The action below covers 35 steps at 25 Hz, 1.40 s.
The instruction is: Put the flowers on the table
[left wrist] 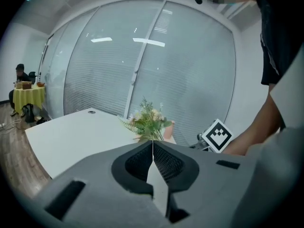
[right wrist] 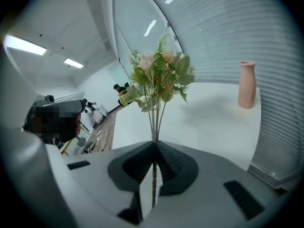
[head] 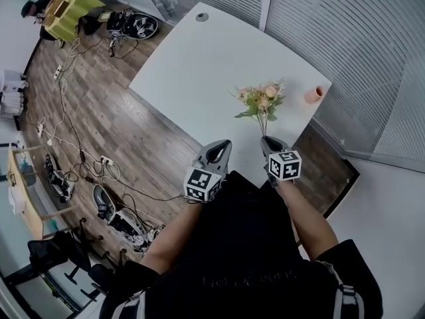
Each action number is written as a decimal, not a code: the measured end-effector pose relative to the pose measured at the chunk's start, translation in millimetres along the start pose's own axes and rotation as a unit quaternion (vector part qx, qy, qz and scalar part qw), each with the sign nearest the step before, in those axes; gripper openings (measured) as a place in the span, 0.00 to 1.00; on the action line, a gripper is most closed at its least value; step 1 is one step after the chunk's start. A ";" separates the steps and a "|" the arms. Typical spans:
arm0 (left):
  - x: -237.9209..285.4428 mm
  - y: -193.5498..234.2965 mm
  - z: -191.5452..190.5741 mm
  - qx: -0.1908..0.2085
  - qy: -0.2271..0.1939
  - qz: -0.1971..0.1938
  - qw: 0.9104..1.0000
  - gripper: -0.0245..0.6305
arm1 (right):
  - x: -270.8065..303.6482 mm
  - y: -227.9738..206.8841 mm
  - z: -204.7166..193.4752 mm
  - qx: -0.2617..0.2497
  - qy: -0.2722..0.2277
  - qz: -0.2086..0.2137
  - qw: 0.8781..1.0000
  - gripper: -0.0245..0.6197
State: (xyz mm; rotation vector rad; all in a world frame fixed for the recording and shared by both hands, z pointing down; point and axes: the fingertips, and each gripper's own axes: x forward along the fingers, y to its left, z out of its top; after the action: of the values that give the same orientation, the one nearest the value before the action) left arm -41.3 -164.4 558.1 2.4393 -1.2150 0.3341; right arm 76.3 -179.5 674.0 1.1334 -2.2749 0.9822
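While the right tongs gripped the thin stems of the flowers, the bunch stood upright over the near edge of the white tabletop. It was clear of the pink vase, which stood upright on that tabletop. On the side of the flowers away from the vase, the left tongs hovered with their jaws pressed together, holding nothing.
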 end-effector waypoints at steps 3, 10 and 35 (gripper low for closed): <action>8.9 1.8 -18.8 -0.007 0.009 0.001 1.000 0.07 | 3.6 -0.1 -9.8 -0.006 0.013 -0.001 1.000 0.10; 16.9 7.3 -43.8 -0.029 0.057 0.003 0.998 0.07 | 17.5 -1.5 -28.3 0.004 0.049 -0.010 0.999 0.10; 7.7 -3.9 -58.4 -0.053 0.082 -0.026 0.995 0.07 | 54.4 -7.4 -61.4 0.047 0.115 -0.047 0.991 0.10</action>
State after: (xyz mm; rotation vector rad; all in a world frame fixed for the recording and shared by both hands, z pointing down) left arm -35.8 -141.6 612.3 2.2996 -1.0703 0.4337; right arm 53.6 -165.1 751.9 1.0921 -1.9938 1.1308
